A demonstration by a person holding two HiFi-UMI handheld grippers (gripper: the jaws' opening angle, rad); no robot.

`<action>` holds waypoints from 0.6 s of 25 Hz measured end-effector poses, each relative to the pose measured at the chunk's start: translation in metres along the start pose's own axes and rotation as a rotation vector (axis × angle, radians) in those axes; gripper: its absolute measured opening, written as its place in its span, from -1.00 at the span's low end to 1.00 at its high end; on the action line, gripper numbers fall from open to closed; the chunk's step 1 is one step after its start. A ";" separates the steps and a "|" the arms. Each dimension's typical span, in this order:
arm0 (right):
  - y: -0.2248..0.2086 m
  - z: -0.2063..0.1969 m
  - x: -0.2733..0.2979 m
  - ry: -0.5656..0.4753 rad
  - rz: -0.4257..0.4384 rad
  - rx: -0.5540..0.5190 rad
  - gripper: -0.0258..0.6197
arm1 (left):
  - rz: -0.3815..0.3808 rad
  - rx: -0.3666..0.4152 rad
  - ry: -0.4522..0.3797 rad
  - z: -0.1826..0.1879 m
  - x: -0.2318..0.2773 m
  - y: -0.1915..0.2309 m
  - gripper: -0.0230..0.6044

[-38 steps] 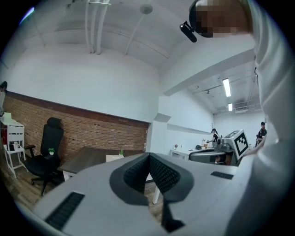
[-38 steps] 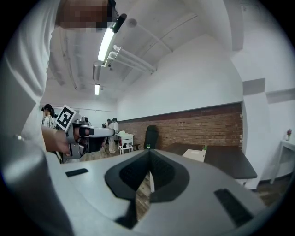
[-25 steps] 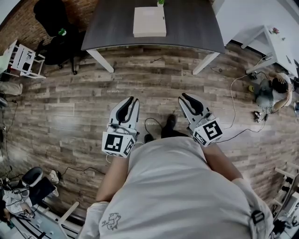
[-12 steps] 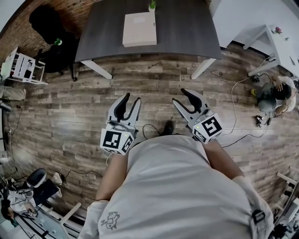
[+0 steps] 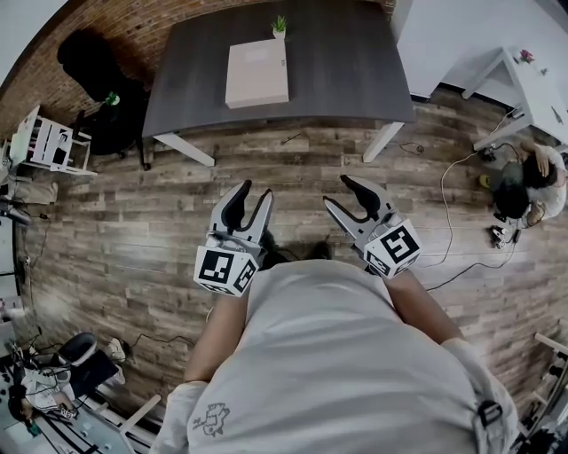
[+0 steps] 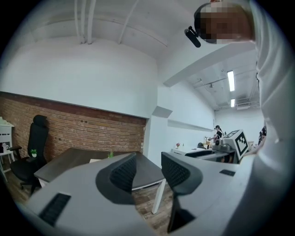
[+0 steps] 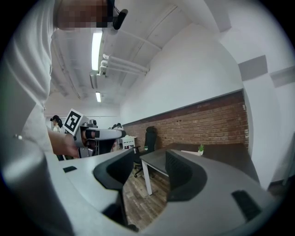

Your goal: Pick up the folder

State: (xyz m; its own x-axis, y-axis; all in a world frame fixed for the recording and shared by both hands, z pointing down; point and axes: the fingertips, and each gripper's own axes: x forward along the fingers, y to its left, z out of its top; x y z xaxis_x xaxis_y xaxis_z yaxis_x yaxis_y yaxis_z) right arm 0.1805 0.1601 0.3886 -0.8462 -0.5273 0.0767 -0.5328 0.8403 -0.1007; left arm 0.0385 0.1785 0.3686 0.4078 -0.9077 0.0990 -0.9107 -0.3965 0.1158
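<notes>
Beige folder [image 5: 257, 74] sits on the dark table [image 5: 355, 62]; my left gripper [image 5: 254, 192] and right gripper [image 5: 338, 191] hang well short of it, jaws opening, empty.

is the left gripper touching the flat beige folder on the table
Apart: head view shows wooden floor between the left gripper, jaws opening and empty, and the beige folder.

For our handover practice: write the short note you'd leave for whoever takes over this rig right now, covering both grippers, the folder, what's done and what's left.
Left gripper: empty, jaws opening, held over the wood floor, short of the table.
Right gripper: also empty, jaws opening.
Folder: flat on the dark table, a small plant just beyond it, untouched.
Done: no pick-up step yet.
Left: reach the table, grip the folder, lift it.
</notes>
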 end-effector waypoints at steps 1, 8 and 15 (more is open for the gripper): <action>-0.002 0.000 0.000 0.002 -0.002 -0.001 -0.23 | -0.005 -0.001 0.002 -0.001 0.003 0.000 -0.35; -0.021 -0.006 0.006 0.020 -0.038 0.018 -0.21 | -0.052 -0.009 0.007 -0.002 0.036 0.003 -0.35; -0.042 -0.009 0.033 0.044 -0.077 0.025 -0.20 | -0.081 -0.037 0.008 -0.006 0.069 0.035 -0.35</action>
State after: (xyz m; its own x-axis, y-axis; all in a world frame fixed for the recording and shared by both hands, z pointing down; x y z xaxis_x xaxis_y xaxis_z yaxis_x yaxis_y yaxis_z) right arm 0.1753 0.1085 0.4048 -0.8017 -0.5838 0.1284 -0.5968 0.7938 -0.1173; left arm 0.0350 0.1023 0.3857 0.4811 -0.8714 0.0961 -0.8715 -0.4635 0.1602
